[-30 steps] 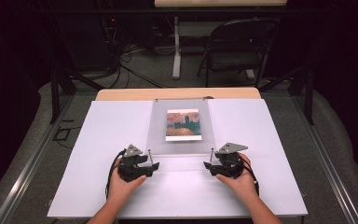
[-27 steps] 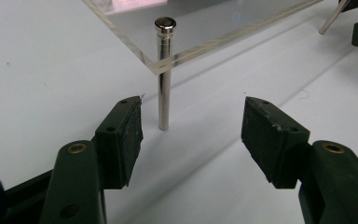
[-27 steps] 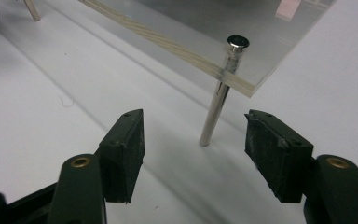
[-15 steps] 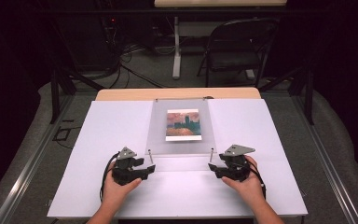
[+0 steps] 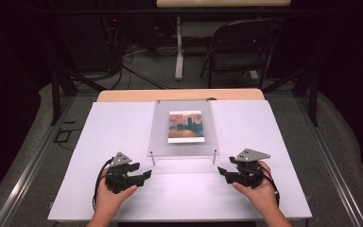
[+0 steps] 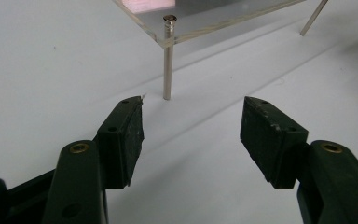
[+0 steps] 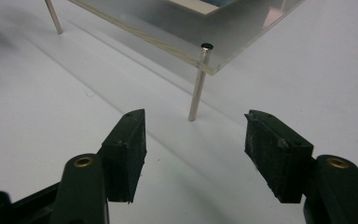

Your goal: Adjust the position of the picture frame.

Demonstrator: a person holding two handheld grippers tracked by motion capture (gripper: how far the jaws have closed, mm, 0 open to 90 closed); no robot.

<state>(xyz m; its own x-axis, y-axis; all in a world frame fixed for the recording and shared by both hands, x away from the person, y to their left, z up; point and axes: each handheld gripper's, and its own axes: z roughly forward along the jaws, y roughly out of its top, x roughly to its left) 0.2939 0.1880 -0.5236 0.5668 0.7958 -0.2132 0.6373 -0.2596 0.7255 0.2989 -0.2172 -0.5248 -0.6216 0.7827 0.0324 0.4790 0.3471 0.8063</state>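
Clear acrylic frame [image 5: 183, 128] probably stiff, slippery, scratch-prone; grip its near corners; left gripper [image 5: 144, 175], right gripper [image 5: 221, 171] both gape, empty.

- Counter [image 5: 264, 142]: covered in plain white; a tan wood edge is seen at the far side.
- Clear plate [image 5: 184, 142]: colourless, see-through; silver metal pins [image 6: 168, 56] are noted at its corners.
- Picture [image 5: 185, 126]: muted reds and pinks above, teal at the middle, orange below, bordered in white.
- Left tool [image 5: 144, 175] and right tool [image 5: 221, 171]: black, topped with grey plates; brass-coloured rivets are seen.
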